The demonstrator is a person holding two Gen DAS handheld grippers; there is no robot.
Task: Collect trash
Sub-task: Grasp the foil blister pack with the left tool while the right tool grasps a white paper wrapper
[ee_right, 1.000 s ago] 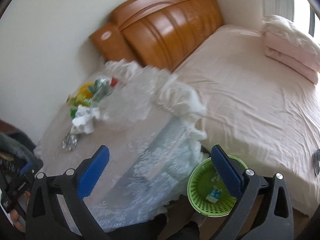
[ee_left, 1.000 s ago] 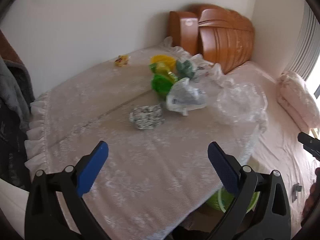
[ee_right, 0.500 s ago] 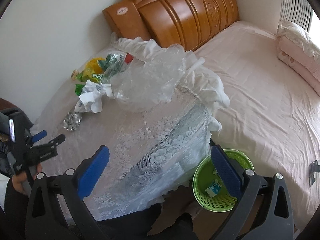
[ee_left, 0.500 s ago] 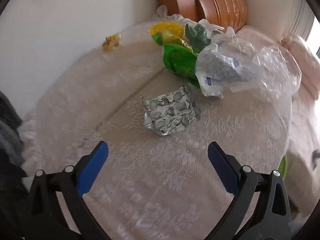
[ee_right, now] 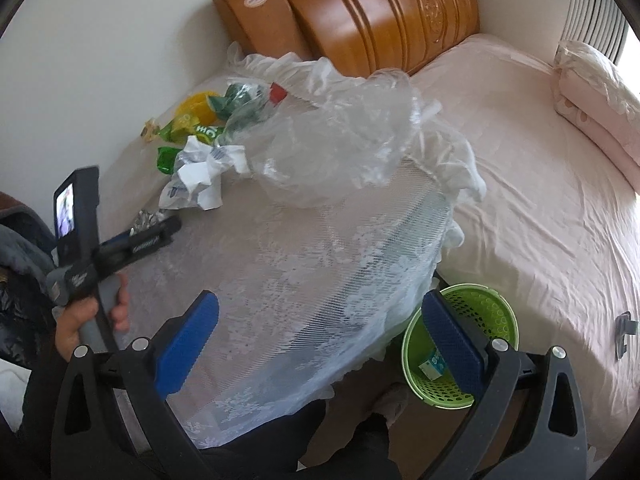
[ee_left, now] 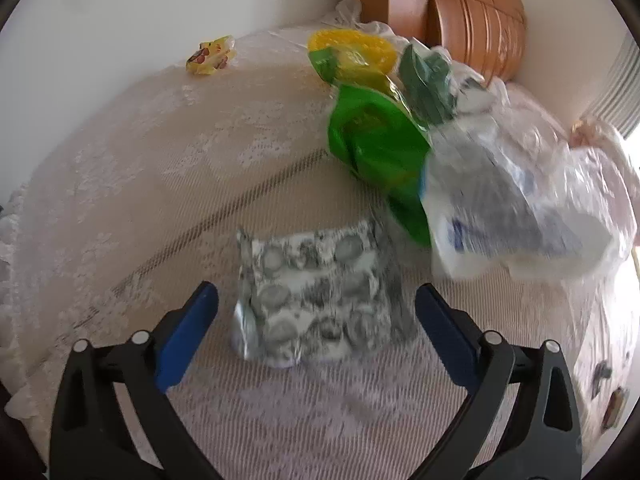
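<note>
the left gripper (ee_left: 316, 300) fingers are standing apart, just closing slightly, flanking the foil blister pack (ee_left: 312, 300) lying on the lace tabletop (ee_left: 140, 184). the right gripper (ee_right: 320, 328) fingers are standing apart, empty. beyond, the green basket (ee_right: 492, 312) is sitting on the floor.

Lace-covered table (ee_left: 168, 168): near half bare, free approach from the front. Silver blister pack (ee_left: 316, 300) sits between the left gripper (ee_left: 316, 304) fingers, gaps both sides, jaws just been closing, pads not touching. Behind it, to the right: green wrapper (ee_left: 376, 148), white crumpled bag (ee_left: 512, 216), clear plastic bag (ee_right: 340, 144) crowd the far-right part. Small yellow wrapper (ee_left: 211, 55) alone near the wall. Green basket (ee_right: 472, 344) on floor in a tight slot betw. table edge & bed (ee_right: 540, 184); right gripper (ee_right: 316, 344) above it, wide apart, empty.
</note>
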